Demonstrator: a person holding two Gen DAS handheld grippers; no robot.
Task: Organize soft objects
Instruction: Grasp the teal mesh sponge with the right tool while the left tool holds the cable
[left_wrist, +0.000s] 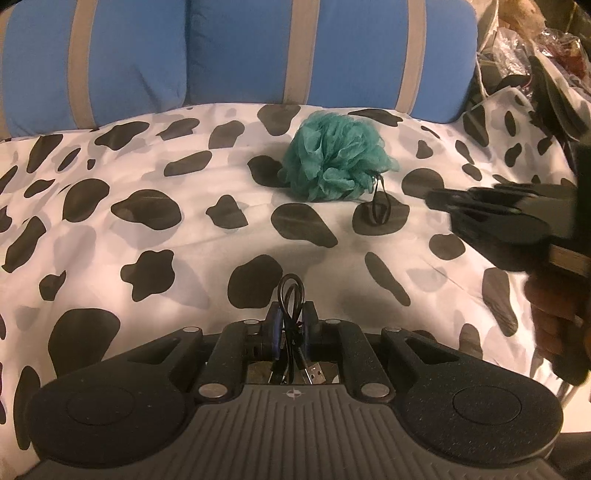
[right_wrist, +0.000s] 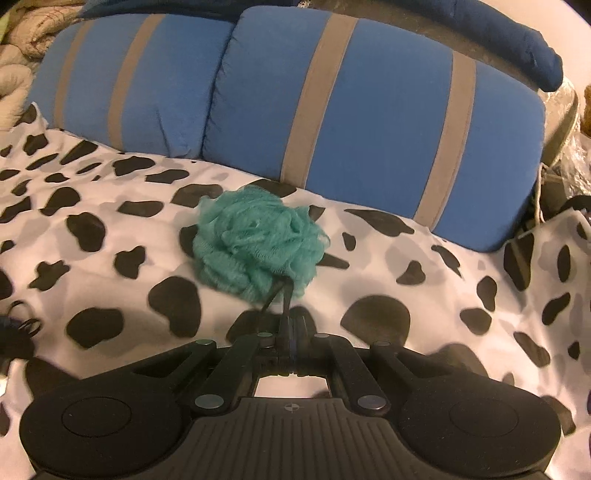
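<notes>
Lying spread under everything: cow-print bed cover (left_wrist: 155, 229), with blue striped pillows (right_wrist: 388, 122) propped along its far edge. Resting mid-cover near the pillows: teal mesh loofah (left_wrist: 334, 157), round, its black loop (left_wrist: 378, 206) trailing toward the cameras. Clamping a coiled black USB cable (left_wrist: 291, 299): left gripper (left_wrist: 291, 325) fingers. Pressing together, empty, just short of the loop: right gripper (right_wrist: 291, 328) fingers.

We see two blue cushions (right_wrist: 369, 122) with tan stripes behind a cow-print sheet (left_wrist: 129, 229), clutter (left_wrist: 524, 40) at right.
</notes>
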